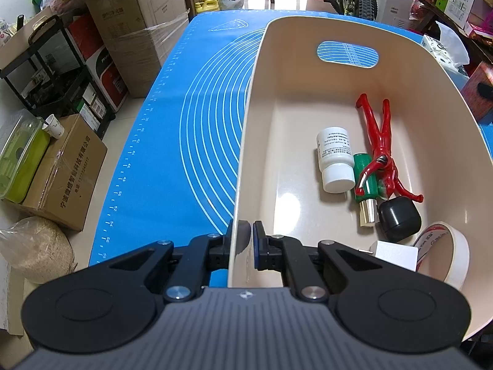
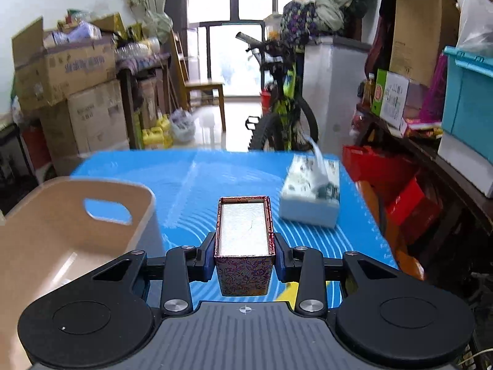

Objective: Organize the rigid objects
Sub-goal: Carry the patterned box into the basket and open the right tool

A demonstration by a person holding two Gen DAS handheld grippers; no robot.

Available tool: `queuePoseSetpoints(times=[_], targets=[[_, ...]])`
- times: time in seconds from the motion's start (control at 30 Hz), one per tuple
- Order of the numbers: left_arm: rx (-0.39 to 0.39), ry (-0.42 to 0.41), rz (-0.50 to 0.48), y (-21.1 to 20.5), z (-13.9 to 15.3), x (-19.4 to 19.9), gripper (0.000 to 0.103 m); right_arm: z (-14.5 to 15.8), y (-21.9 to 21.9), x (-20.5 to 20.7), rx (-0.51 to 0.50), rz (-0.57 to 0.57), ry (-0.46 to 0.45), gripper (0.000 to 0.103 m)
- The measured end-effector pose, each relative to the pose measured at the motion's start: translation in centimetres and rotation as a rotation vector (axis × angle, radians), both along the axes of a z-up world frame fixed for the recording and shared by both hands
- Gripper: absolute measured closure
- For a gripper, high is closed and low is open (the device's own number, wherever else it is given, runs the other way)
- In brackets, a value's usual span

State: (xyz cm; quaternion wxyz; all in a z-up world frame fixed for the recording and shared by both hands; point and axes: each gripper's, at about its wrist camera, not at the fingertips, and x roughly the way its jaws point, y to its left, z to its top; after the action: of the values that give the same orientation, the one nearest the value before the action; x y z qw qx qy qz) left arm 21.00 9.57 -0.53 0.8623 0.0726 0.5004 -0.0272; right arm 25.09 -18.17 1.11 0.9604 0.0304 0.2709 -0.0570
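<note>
My left gripper point(image 1: 245, 240) is shut on the near left rim of the beige bin point(image 1: 246, 141), which stands on the blue mat point(image 1: 191, 129). In the bin lie a white bottle point(image 1: 336, 160), a red figure point(image 1: 382, 148), a green tube point(image 1: 365, 185), a black cap point(image 1: 399, 215), a tape roll point(image 1: 446, 256) and a white block point(image 1: 394, 254). My right gripper point(image 2: 245, 248) is shut on a red patterned open box point(image 2: 243, 240) with a silver lining, held above the mat point(image 2: 191, 178). The bin point(image 2: 61, 225) is to its left.
A tissue box point(image 2: 311, 197) sits on the mat's far right. Cardboard boxes point(image 1: 132, 30) and a black rack point(image 1: 46, 74) stand left of the table. A bicycle point(image 2: 283, 111) stands beyond the table's far edge. Shelves with boxes point(image 2: 431, 117) line the right.
</note>
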Motion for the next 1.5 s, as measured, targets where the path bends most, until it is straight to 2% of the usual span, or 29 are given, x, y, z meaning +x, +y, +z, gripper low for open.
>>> queuePoseSetpoints(times=[0.3,0.53,0.7,0.9,1.27,1.33,1.43,1.5], targets=[[0.0,0.0,-0.001,0.0,0.0,0.0,0.092,5.3,3.2,-3.6,0.027,0.095,-0.154,0.059],[0.002,-0.001,-0.001,0.0,0.1,0.0,0.092,6.3,7.4,-4.8,0.044,0.242,-0.174,0.059],[0.006,-0.002,-0.003,0.1,0.2,0.0,0.092,5.1,10.9,-4.7,0.05,0.348,-0.108,0.059],[0.007,-0.002,-0.004,0.1,0.2,0.0,0.092,2.5,14.2,-4.1,0.025,0.426,0.023,0.059],[0.007,-0.002,-0.003,0.0,0.2,0.0,0.092,-1.4,15.7,-2.9,-0.012,0.436,0.256,0.059],[0.007,-0.003,-0.004,0.0,0.2,0.0,0.092,-1.5,15.3,-2.6,0.013,0.428,0.265,0.059],[0.01,-0.001,-0.003,-0.1,0.2,0.2,0.092,-1.0,14.7,-2.5,0.028,0.427,0.241,0.05],[0.012,-0.002,-0.003,-0.1,0.1,0.3,0.092,-0.5,14.1,-2.6,0.048,0.428,0.225,0.05]])
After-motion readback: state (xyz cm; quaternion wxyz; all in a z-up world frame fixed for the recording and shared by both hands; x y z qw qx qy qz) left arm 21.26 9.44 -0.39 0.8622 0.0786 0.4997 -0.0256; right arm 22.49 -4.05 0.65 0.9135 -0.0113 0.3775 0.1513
